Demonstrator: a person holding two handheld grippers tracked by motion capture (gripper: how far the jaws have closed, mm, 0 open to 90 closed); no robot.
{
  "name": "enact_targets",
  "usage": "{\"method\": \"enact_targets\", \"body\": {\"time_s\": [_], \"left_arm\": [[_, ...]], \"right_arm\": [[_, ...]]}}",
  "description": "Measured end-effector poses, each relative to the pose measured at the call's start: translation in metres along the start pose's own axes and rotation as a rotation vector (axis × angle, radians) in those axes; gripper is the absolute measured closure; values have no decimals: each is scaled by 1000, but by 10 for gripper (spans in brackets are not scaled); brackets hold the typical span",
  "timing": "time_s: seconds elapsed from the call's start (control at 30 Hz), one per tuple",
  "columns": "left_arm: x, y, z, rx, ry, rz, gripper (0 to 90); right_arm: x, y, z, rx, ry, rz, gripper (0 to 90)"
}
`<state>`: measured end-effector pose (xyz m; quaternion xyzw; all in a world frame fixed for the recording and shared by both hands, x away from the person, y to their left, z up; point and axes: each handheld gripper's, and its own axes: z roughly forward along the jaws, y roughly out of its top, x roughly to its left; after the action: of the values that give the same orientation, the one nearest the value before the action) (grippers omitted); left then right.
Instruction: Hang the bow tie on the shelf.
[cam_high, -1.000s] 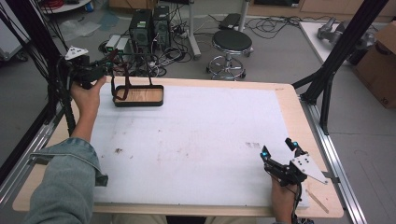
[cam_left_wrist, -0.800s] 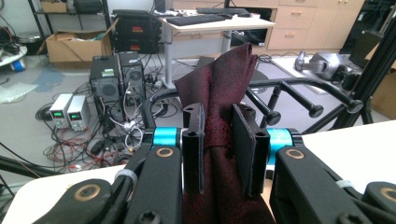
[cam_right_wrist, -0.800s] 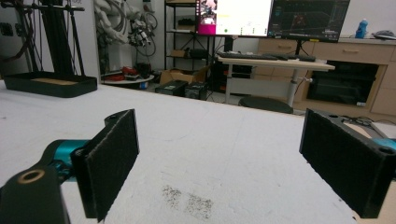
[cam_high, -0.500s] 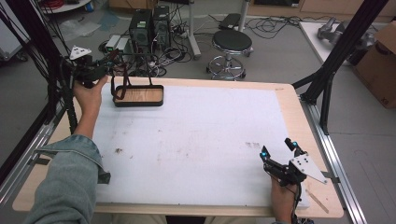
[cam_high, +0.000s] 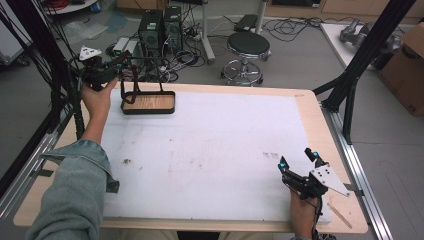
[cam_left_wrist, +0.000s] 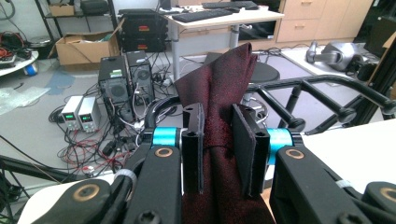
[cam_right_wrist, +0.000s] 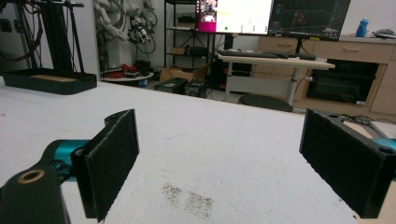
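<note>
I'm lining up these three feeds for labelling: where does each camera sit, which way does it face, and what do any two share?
High view: above the person's side, looking forward and down at the table; both forearms, left tongs, right tongs.
Left gripper view: on the left tongs, looking along their jaws clamped on dark red cloth by the black rack.
Right gripper view: on the right tongs, low over the table, jaws apart.
Shared: the rack's tray.

Rack (cam_high: 148, 97) on table's (cam_high: 310, 107) far-left corner
</note>
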<state>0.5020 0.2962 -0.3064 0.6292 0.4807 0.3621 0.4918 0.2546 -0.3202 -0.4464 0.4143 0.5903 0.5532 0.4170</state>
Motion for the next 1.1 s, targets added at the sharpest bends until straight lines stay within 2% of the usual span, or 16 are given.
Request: {"method": "enact_targets", "body": {"time_s": [0.67, 1.1], "left_arm": [[1, 0, 1, -22, -15, 1, 709], [-4, 13, -11, -49, -36, 21, 700]], "right_arm": [[0, 0, 1, 0, -2, -12, 110], [0, 0, 1, -1, -2, -8, 110]]}}
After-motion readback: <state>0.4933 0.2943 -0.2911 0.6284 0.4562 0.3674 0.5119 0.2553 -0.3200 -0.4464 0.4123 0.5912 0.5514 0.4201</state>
